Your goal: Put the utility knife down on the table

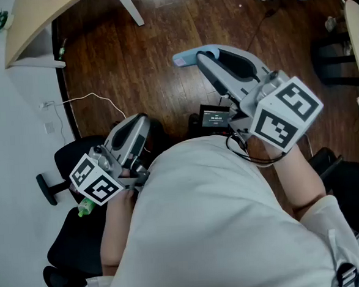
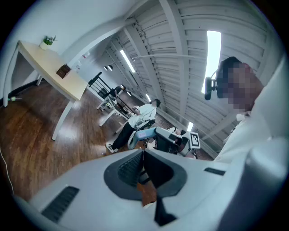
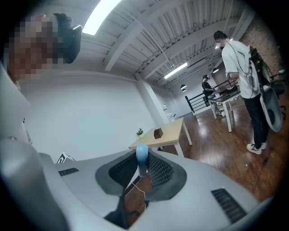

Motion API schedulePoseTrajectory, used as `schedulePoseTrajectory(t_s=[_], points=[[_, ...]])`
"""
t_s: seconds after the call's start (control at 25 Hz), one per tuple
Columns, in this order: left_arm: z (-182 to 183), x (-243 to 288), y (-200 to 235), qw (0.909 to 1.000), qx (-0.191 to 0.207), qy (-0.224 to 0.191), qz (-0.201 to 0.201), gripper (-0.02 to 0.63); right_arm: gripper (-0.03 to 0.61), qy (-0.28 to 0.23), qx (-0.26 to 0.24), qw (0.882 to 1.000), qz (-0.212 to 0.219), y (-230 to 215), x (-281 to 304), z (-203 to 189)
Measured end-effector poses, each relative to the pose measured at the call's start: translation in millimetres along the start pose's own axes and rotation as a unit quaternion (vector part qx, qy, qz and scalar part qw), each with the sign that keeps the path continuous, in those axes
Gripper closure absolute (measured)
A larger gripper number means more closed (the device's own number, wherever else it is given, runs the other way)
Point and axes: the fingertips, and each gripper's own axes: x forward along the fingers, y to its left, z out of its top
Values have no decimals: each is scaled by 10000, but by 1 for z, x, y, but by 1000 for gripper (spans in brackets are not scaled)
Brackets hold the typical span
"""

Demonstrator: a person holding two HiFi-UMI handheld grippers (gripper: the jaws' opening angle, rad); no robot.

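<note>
The light blue utility knife sticks out past the tips of my right gripper, which is shut on it and held level over the wooden floor. In the right gripper view the knife's rounded blue end stands upright between the ribbed pads. My left gripper is lower, close to the person's body, with its jaws shut together and nothing between them. From the left gripper view the right gripper and its knife show beyond the shut left gripper.
A light wooden table stands at the far left; it carries a small plant and a brown box. A black chair, a white cable and a small screen device lie below. A person stands at further tables.
</note>
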Motion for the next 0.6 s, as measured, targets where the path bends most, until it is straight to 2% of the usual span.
schedulePoseTrajectory(t_s=[0.2, 0.4, 0.6], points=[[-14, -2, -6, 9995, -327, -15, 1, 611, 511, 239, 130, 9995, -184, -3, -16, -11], [-9, -8, -1, 9988, -343, -294, 200, 611, 511, 217, 73, 9997, -55, -5, -12, -11], [-13, -8, 1, 9978, -405, -344, 387, 611, 511, 336, 323, 9989, -16, -21, -6, -27]])
